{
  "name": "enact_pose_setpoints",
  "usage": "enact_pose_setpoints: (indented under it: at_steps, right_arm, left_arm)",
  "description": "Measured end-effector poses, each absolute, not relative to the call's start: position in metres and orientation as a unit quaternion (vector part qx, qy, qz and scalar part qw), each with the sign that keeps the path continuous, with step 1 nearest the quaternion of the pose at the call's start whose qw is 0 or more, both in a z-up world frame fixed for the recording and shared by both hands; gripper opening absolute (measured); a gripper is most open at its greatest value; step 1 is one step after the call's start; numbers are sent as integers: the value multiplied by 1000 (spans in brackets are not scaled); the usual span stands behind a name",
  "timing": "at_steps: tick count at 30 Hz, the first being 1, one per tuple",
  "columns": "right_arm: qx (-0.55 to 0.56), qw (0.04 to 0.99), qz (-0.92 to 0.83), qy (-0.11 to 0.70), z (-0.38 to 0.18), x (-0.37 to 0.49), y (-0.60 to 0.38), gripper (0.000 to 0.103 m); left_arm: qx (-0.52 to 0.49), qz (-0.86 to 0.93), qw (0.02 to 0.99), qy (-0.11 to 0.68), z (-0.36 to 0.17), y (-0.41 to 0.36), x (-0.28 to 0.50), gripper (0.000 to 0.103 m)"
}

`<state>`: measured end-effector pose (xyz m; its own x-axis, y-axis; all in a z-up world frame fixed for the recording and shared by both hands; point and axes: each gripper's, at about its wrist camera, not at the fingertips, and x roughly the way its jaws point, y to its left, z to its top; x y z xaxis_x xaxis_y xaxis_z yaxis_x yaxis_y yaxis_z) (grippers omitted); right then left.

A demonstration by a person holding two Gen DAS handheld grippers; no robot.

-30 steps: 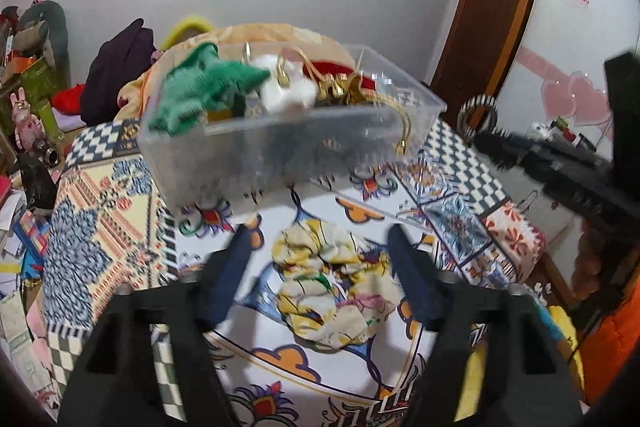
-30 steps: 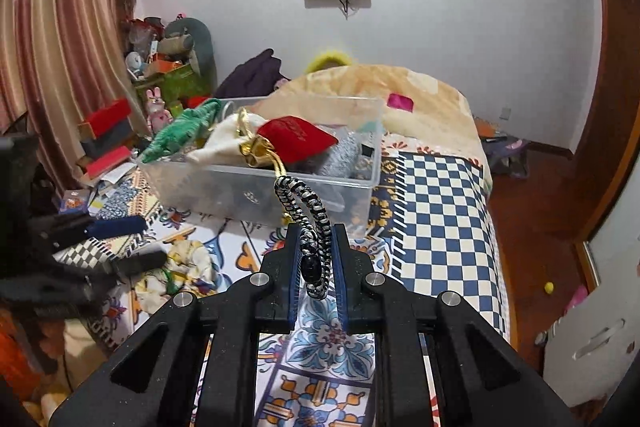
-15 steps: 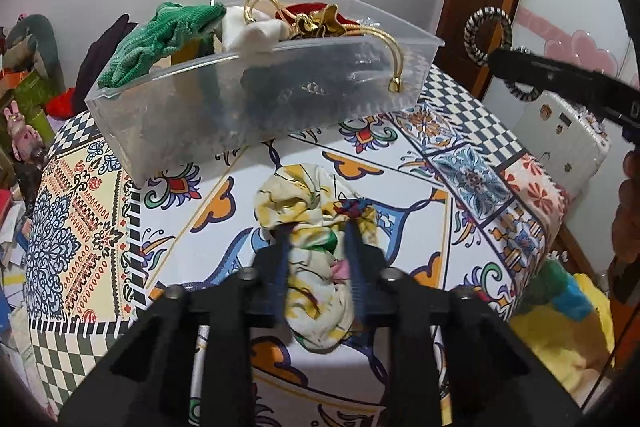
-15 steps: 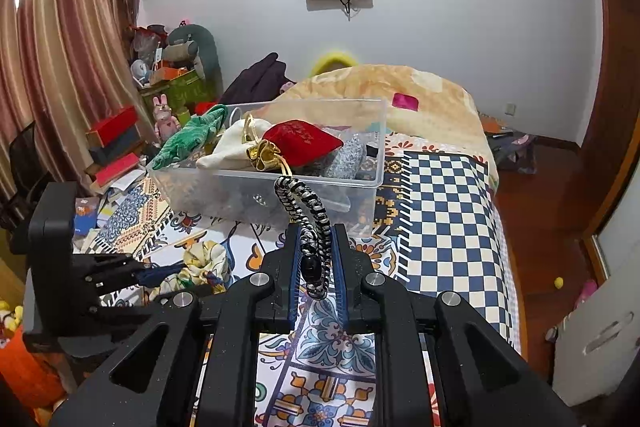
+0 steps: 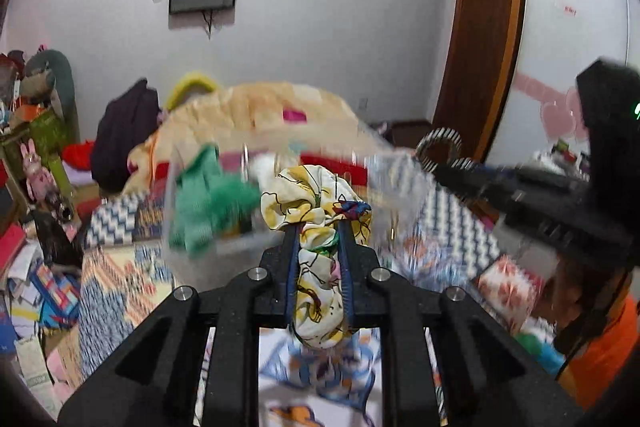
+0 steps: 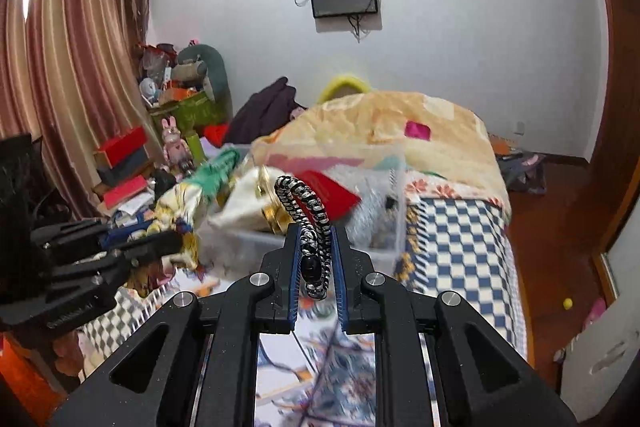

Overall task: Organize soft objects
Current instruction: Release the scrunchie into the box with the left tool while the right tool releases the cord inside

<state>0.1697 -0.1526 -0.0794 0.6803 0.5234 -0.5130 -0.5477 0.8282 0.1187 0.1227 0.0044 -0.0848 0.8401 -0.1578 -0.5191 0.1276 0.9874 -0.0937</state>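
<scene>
My left gripper (image 5: 319, 227) is shut on a yellow floral scrunchie (image 5: 316, 211) and holds it up above the patterned table cover, in front of the clear plastic bin (image 5: 224, 247). The bin holds a green knit piece (image 5: 204, 203), a white pouch and a red pouch (image 6: 332, 191). My right gripper (image 6: 316, 231) is shut on a black and white braided hair band (image 6: 306, 207), raised near the bin (image 6: 384, 251). The right gripper with its band (image 5: 438, 149) shows at the right of the left wrist view. The left gripper (image 6: 160, 243) with the scrunchie (image 6: 180, 203) shows at the left of the right wrist view.
The table's patterned cover (image 6: 452, 247) carries the bin. A bed with an orange quilt (image 6: 400, 123) lies behind. Stacked boxes, toys and clutter (image 6: 132, 163) stand at the left by the curtain. A wooden door (image 5: 480, 27) is at the right.
My left gripper closed on the floral scrunchie on the table and lifted it up toward the bin. My right gripper kept hold of the braided band and shifted slightly closer to the bin.
</scene>
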Motion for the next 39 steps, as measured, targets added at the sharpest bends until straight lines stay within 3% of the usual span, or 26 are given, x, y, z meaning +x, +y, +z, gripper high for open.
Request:
enact_pose_setpoints:
  at_steps: [7,17,19,22,23,24,26,29,39]
  right_arm:
    - [-15,916,289,277,-80,196,-131,13]
    - [-31,912,268,308,-102,226,-121,13]
    - [-40,909,265,318,-108,227,-119,14]
    - [-47,906,262,329,-114,228,-118,37]
    - [-50,908,259,326,-114,227,-119,45]
    - [-53,909,257,325,-115,225,-119,50]
    - [-55,910,255,324,-114,224,-121,55]
    - [-49,911,255,320,-108,222,-125,61]
    - [-35,926,269,263,-57,194,-141,63]
  left_arm:
    - [-24,-62,967,247,-62,7,159,18]
    - [-23,-45,957,287,-90,10,213,18]
    - [-19,-36,954,296,-98,12,219,27]
    - [-19,-32,953,299,-105,13,222,43]
    - [-20,-32,953,299,-107,13,221,53]
    - [-19,-31,954,297,-107,13,220,61]
    - [-17,-27,957,289,-106,12,215,67]
    - [-20,-31,959,281,-98,14,208,69]
    - [-36,-33,975,217,-46,25,161,74]
